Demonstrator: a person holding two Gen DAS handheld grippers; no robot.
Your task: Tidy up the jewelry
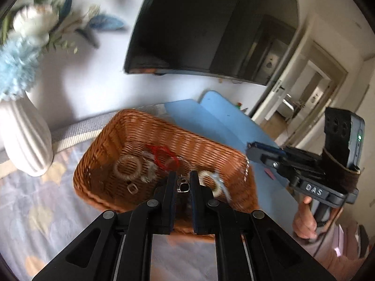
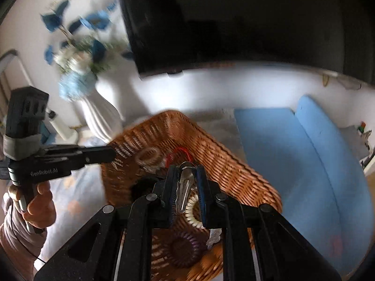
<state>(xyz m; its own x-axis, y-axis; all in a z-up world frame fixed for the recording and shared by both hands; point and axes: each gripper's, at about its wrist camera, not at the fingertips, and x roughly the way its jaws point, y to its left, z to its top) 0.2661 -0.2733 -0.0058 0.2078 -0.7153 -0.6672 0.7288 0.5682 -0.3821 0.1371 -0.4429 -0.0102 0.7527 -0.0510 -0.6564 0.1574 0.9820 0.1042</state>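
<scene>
Left tool [image 1: 180, 182]: angled down over the near rim of the wicker basket [image 1: 131, 121]; jaws nearly pressed together, pinching a small silver charm with a dark square [image 1: 184, 186].
Right tool [image 2: 185, 175]: tilted down above the basket's middle; jaws narrowly set, gripping a silver hair clip [image 2: 184, 189] lengthwise.
Left hand [image 2: 38, 205]: wraps that tool's handle, seen at the right tool's left.
Right hand [image 1: 304, 220]: on its handle, to the left tool's right.
Basket contents: red cord loop [image 1: 164, 155], pale ring [image 1: 127, 167], cream coil tie [image 2: 192, 213], purple coil tie [image 2: 185, 249], beneath both tools.
Surface: pale patterned cloth [image 1: 42, 199] under the basket.
Room: white ribbed vase [image 1: 25, 135] with blue and white flowers beyond the left tool's left; dark screen [image 1: 211, 28] on the wall ahead; blue cushion [image 2: 304, 164] right of the basket.
</scene>
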